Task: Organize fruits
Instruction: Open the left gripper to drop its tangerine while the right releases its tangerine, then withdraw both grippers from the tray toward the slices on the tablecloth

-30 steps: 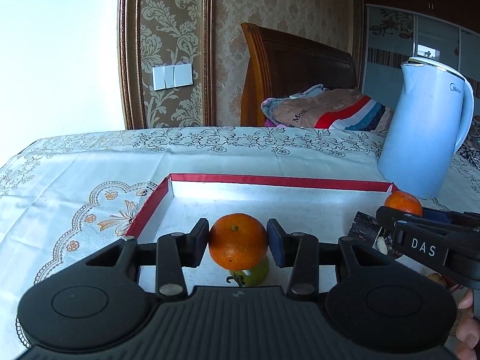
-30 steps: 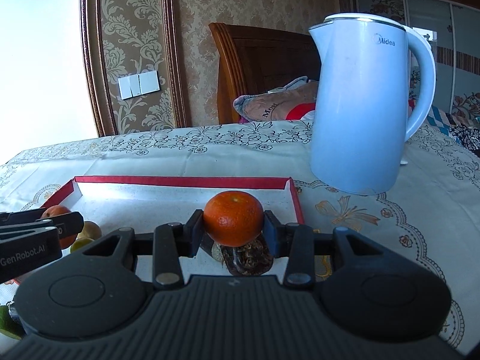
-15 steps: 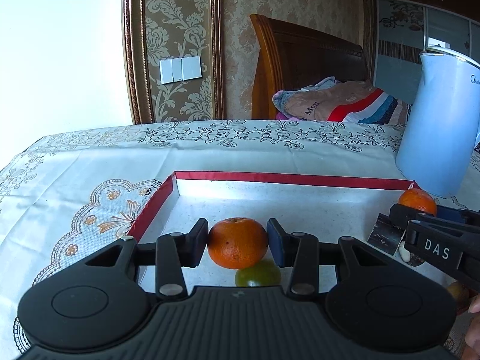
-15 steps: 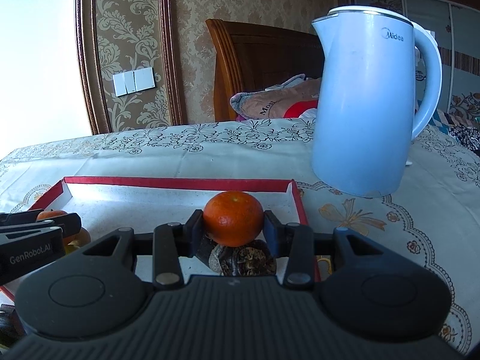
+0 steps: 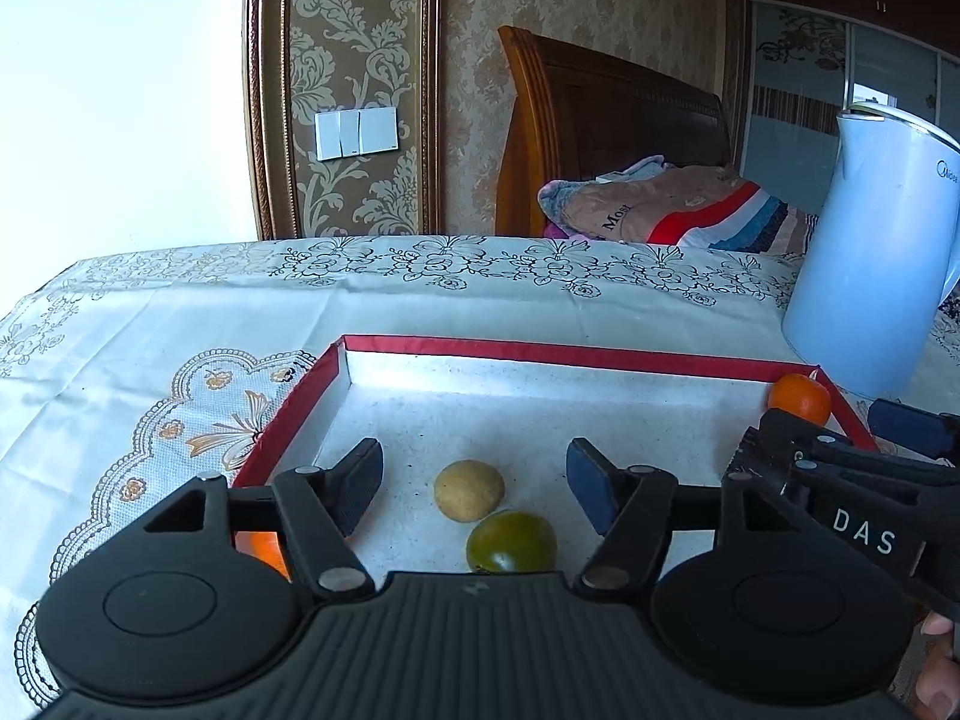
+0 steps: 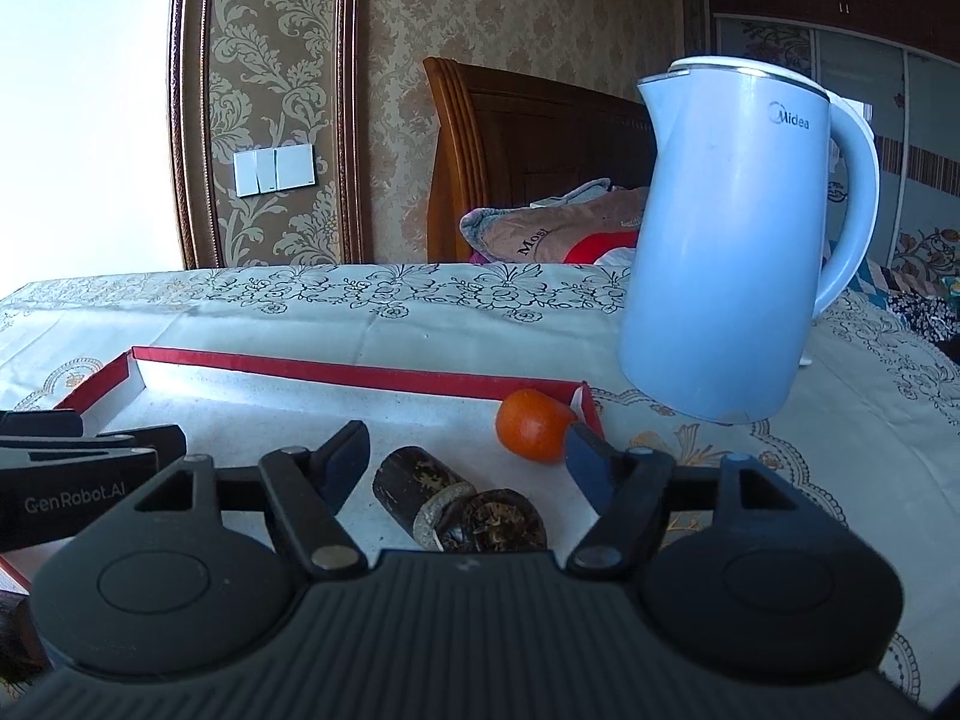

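Note:
My left gripper (image 5: 474, 483) hovers low over the red-rimmed white tray (image 5: 540, 352), its jaws opening with nothing pressed between them. A tan round fruit (image 5: 469, 490) and a green fruit (image 5: 511, 542) lie on the tray floor in the gap. An orange (image 5: 261, 546) lies half hidden behind the left finger. My right gripper (image 6: 465, 462) is also opening over the tray's right end (image 6: 360, 373). Its orange (image 6: 534, 426) rests in the far right corner, just beyond the right fingertip. Two dark brown dried fruits (image 6: 414, 489) (image 6: 498, 525) lie below the gap.
A tall blue kettle (image 6: 732, 240) stands on the lace tablecloth (image 5: 150, 360) just right of the tray. In the left wrist view the right gripper (image 5: 828, 426) reaches in from the right, close to the corner orange (image 5: 800, 399). A wooden headboard and folded blankets lie behind the table.
Both grippers held an orange between their pads and have now opened. The left orange dropped to the left behind the finger; the right orange rolled to the tray's far right corner.

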Motion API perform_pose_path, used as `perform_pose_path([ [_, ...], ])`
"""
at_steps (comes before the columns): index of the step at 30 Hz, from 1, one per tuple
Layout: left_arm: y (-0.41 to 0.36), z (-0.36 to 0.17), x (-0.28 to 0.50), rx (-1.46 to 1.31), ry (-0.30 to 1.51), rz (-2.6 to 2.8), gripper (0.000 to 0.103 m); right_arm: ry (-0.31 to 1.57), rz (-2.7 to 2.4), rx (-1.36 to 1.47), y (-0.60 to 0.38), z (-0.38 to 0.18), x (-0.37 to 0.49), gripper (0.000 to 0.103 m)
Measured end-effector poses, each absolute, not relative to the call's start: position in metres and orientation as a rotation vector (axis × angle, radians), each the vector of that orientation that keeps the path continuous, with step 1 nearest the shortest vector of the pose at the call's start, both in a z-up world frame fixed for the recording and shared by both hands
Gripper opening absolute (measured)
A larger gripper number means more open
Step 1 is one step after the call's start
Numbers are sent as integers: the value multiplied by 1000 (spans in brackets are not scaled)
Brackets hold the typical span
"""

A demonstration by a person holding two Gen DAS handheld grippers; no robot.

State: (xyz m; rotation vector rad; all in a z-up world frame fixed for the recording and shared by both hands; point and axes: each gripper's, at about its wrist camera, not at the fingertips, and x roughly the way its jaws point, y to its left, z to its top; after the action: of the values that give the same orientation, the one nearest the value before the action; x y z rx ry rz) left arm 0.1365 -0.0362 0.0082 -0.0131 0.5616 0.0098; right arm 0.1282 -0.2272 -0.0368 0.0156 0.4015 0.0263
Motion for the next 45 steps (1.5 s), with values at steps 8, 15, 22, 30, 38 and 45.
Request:
perform_pose_path([
  [8, -33, 9, 136, -35, 568, 4, 67, 393, 26, 21, -228, -35, 126, 76],
  [15, -32, 10, 134, -33, 561, -8, 67, 394, 22, 30, -230, -36, 124, 81],
  [22, -24, 15, 125, -67, 549, -24, 67, 375, 15, 28, -231, -35, 117, 86],
  [30, -14, 20, 111, -69, 524, -16, 68, 344, 5, 6, -229, -33, 104, 89],
  [38, 3, 27, 81, -48, 468, 1, 68, 318, 24, 23, -232, -28, 87, 89],
  [45, 33, 27, 53, -64, 428, 67, 82, 309, 121, 43, -226, -25, 53, 89],
])
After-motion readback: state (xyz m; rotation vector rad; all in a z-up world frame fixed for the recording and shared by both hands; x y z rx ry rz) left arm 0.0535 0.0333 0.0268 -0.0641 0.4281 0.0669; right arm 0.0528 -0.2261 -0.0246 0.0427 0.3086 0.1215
